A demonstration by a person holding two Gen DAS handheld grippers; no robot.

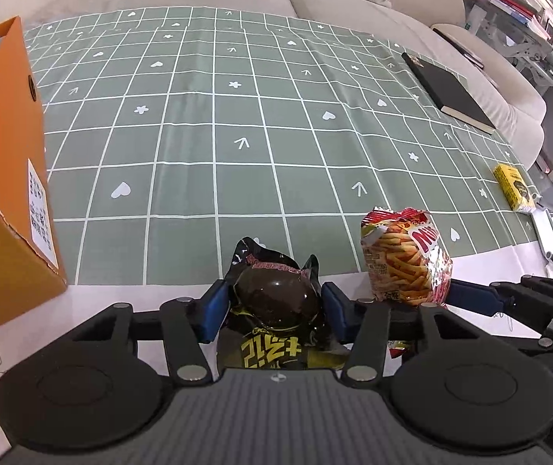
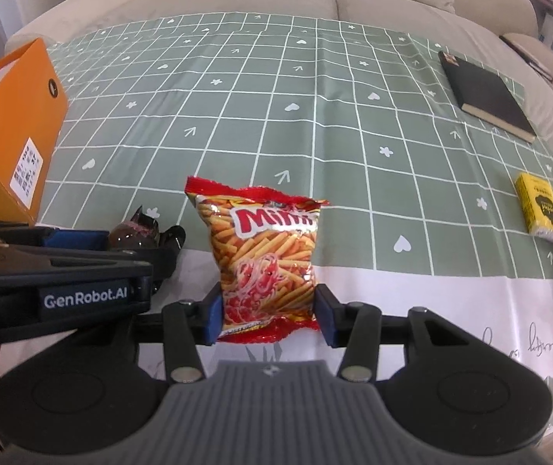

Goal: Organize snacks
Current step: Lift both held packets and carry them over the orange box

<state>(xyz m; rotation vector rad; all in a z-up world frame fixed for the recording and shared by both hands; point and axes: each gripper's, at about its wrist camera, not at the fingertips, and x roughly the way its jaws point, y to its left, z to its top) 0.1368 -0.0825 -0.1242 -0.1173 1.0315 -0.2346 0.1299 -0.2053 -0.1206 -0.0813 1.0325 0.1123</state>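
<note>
Your left gripper (image 1: 272, 306) pinches a glossy, crinkled black packet (image 1: 276, 298), its base hidden; your right gripper (image 2: 268, 314) clamps the foil chip bag (image 2: 265, 255), orange box (image 2: 9, 135) cropped at nine o'clock.

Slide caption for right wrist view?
Right gripper shut on red snack bag above green checked cloth, orange box left.

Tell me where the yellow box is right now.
The yellow box lies flat near the right edge of the green checked tablecloth in both wrist views, nearer the camera than the black book and well right of the red snack bag.
</note>
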